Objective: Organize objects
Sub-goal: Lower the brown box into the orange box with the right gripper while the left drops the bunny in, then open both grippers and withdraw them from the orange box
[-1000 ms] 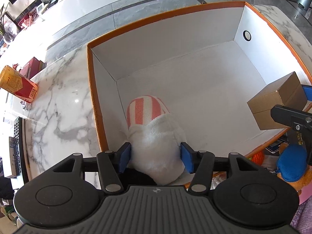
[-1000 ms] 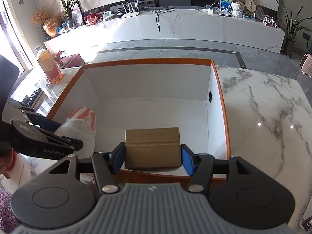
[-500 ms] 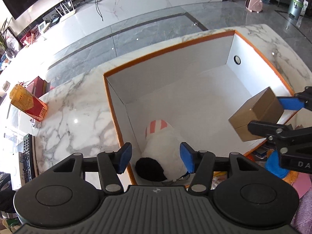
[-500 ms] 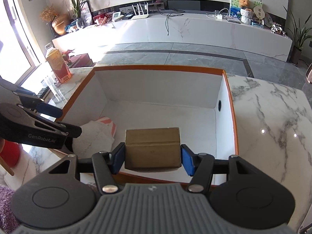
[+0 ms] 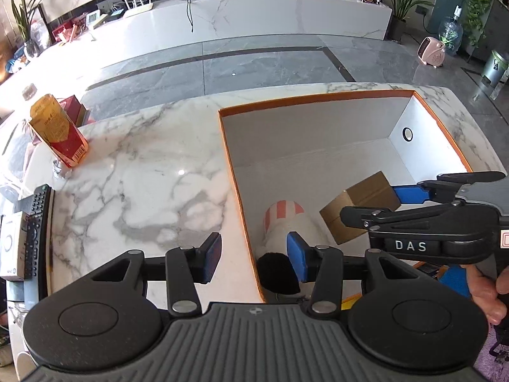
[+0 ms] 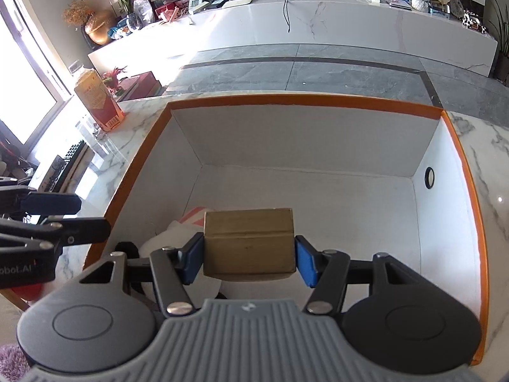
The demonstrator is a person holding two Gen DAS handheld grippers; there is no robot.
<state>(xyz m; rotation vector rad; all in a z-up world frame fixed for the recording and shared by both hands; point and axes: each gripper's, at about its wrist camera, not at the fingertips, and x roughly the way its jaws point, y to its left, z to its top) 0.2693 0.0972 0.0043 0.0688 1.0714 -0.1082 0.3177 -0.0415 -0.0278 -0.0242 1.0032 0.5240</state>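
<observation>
1. Below, the marble table carried an orange-rimmed white box.
2. Inside its near left corner lay a striped plush toy.
3. The right gripper clamped a cardboard box above the toy.
4. The left gripper, closing on nothing, hung over the box's left rim.

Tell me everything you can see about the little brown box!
The brown box looks like plain cardboard, blocky, with a seam line running across near its top edge. No label or print shows. It sits level, clamped on its left and right sides by the blue pads of the right gripper. It hangs over the near part of the big white bin with the orange rim, close above the white and striped soft toy. Only the pads visibly touch it.
</observation>
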